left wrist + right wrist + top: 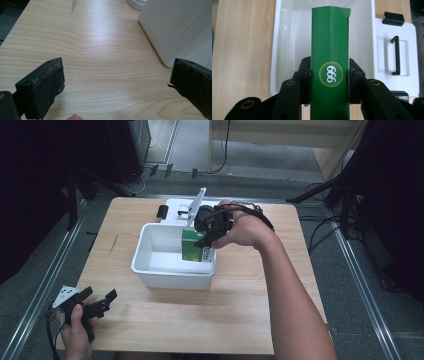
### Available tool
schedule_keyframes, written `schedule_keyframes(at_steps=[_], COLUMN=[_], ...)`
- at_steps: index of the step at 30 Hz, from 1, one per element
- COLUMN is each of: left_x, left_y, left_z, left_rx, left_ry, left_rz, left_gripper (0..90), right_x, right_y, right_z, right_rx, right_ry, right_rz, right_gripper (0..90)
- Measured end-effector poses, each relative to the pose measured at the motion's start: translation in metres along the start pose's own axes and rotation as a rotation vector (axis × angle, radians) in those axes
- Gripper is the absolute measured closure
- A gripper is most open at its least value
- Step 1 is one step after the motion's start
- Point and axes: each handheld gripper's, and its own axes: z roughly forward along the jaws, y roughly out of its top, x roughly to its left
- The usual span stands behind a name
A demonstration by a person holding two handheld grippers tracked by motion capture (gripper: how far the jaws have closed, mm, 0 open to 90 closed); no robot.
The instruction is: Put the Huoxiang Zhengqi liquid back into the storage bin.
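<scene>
Two grippers are in the high view. At the lower left, the left gripper (102, 301) rests on the wooden table (240, 315) with jaws spread and nothing between them. In the centre, the right gripper (206, 241) clamps a green box (190, 246) over the white bin (172, 270); the box's lower part is hidden by the bin wall. The white lid (395, 57) lies beside it, partly cut off.

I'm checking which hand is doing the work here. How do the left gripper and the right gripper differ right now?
The right gripper is clamped on the green box; the left gripper stands open with nothing between its jaws. The right gripper is over the white bin; the left gripper is low over the bare table beside the bin. Both have two black jaws, each in a person's hand.
</scene>
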Motion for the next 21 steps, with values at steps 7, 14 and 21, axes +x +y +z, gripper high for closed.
schedule_keyframes(at_steps=[7, 14, 21], left_x=[0.000, 0.000, 0.000], left_y=[0.000, 0.000, 0.000], left_z=[0.000, 0.000, 0.000], left_rx=[-0.002, -0.002, -0.002], left_ry=[0.000, -0.001, -0.001], left_rz=[-0.004, -0.003, -0.004], left_gripper=[0.0, 0.0, 0.0], right_x=[-0.001, -0.002, -0.002], right_y=[-0.002, -0.004, -0.009], right_z=[0.017, 0.033, 0.049], right_rx=[0.021, 0.042, 0.054], right_ry=[0.014, 0.030, 0.055], right_rz=[-0.008, -0.001, 0.003], right_gripper=[64.4, 64.4, 64.3])
